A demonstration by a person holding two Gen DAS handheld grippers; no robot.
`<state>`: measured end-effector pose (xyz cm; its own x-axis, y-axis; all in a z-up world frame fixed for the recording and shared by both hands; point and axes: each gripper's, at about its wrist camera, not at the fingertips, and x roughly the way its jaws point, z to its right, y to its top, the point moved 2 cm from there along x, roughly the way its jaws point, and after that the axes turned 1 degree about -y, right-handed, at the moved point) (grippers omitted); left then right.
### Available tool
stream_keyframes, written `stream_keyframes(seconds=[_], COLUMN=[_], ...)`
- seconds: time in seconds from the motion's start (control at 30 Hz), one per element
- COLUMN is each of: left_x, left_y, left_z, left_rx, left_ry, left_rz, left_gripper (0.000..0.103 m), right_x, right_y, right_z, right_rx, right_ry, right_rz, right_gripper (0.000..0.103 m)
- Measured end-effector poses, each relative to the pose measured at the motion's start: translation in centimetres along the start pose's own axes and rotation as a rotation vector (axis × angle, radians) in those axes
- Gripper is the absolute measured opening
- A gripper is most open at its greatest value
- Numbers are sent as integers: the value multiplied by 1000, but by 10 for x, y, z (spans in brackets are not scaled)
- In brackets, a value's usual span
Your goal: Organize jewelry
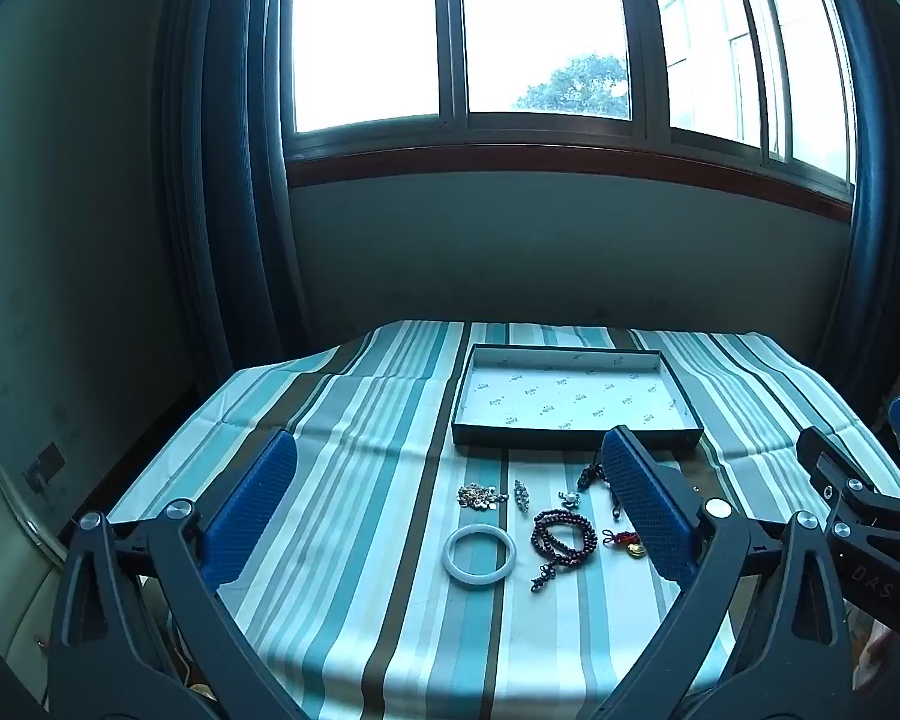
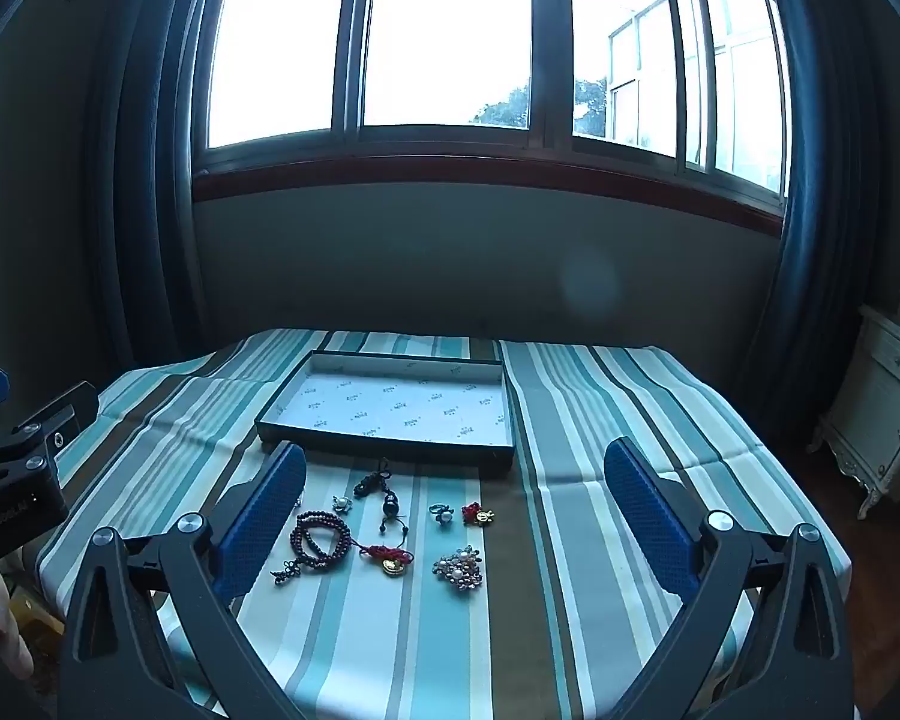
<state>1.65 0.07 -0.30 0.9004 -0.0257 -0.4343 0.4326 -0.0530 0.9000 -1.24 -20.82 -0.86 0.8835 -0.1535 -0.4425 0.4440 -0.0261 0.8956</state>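
Note:
A shallow dark-rimmed box (image 1: 576, 438) (image 2: 384, 441) with a white printed lining lies empty on the striped tablecloth. In front of it jewelry is scattered: a pale jade bangle (image 1: 479, 555), a dark red bead bracelet (image 1: 564, 537) (image 2: 321, 540), a red-knot gold charm (image 1: 627, 542) (image 2: 390, 559), a chain heap (image 1: 480, 495), a pearl ring (image 1: 569, 499) (image 2: 342, 504), a black tassel pendant (image 2: 384, 495), a blue ring (image 2: 442, 513), a small red charm (image 2: 477, 515) and a pearl brooch (image 2: 459, 567). My left gripper (image 1: 450, 489) and right gripper (image 2: 456, 492) hover open above the pieces, holding nothing.
The table (image 1: 342, 420) stands under a wide window with dark blue curtains at both sides. A white carved cabinet (image 2: 888, 396) is at the right, beyond the table's edge. The other gripper's body shows at the right edge of the left wrist view and the left edge of the right one.

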Motion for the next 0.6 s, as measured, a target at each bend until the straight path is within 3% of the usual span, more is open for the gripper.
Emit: stream_keyframes(seconds=[0.6], left_x=[0], left_y=[-2], left_z=[0], left_rx=[0], left_ry=[0], left_rz=[-1], left_gripper=[101], right_x=[0], right_y=[2], right_z=[2], right_rx=[0], right_ry=[1], right_rz=[6], right_gripper=[99])
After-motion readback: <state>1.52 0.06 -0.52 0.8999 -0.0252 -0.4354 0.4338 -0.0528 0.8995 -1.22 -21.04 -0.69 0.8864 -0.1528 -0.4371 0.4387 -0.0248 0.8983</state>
